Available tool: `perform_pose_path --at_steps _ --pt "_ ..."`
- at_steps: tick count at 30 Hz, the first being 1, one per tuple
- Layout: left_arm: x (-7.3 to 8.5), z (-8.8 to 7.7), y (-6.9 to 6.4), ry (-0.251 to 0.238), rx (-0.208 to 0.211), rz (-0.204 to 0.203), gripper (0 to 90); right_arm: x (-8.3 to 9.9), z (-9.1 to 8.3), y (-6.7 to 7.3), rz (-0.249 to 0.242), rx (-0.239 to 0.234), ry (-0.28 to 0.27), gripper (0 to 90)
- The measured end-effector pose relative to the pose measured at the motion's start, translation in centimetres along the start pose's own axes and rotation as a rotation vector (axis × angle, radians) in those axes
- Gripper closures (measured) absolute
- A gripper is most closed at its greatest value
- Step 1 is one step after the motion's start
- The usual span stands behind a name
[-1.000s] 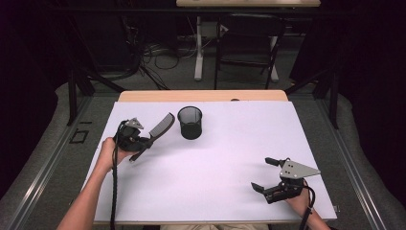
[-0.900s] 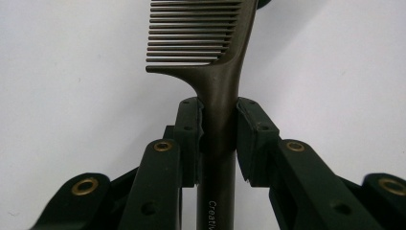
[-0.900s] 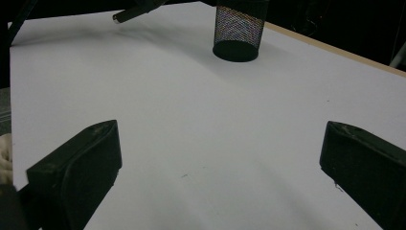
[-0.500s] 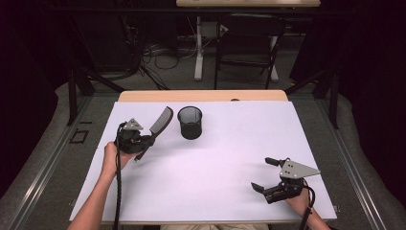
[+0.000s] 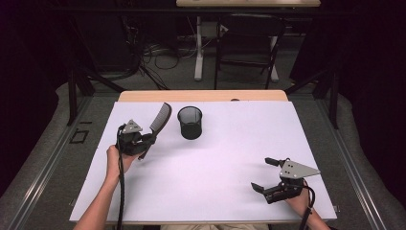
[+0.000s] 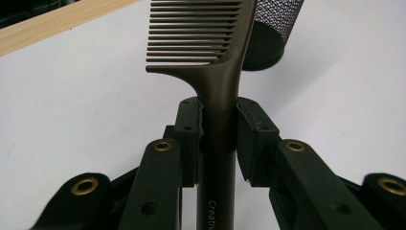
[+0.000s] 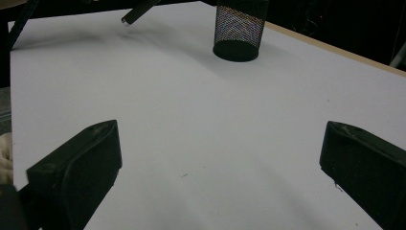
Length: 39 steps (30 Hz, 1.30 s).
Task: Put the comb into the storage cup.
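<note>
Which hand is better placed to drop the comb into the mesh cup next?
Left. Its gripper is shut on the comb right beside the mesh cup; the right gripper rests open, far across the table.

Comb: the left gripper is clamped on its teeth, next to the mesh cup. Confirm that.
Not quite. The left gripper clamps the comb by its handle, just below the teeth, as the left gripper view shows. It is indeed next to the mesh cup.

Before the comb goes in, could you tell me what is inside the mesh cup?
From above, the mesh cup shows a dark interior with nothing sticking out; its bottom is too shadowed to tell.
</note>
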<state>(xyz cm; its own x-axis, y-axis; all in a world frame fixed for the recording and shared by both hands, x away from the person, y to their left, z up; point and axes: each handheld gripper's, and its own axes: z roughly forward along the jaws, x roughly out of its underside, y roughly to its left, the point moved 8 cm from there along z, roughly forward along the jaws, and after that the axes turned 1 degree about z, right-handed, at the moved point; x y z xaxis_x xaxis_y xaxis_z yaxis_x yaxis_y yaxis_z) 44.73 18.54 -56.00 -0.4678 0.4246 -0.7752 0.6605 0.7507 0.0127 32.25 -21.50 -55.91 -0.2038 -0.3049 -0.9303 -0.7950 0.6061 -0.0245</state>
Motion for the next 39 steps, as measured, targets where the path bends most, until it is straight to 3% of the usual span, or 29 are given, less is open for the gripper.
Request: perform_pose_path --at_steps 16,39 --pt "-1.1 -0.5 -0.4 -0.111 -0.041 -0.021 72.4 0.1 0.0 0.1 0.001 -0.003 0.003 0.2" --pt "-2.2 0.1 -1.1 -0.169 -0.060 -0.020 72.5 0.2 -0.1 0.0 0.002 0.000 0.004 0.1"
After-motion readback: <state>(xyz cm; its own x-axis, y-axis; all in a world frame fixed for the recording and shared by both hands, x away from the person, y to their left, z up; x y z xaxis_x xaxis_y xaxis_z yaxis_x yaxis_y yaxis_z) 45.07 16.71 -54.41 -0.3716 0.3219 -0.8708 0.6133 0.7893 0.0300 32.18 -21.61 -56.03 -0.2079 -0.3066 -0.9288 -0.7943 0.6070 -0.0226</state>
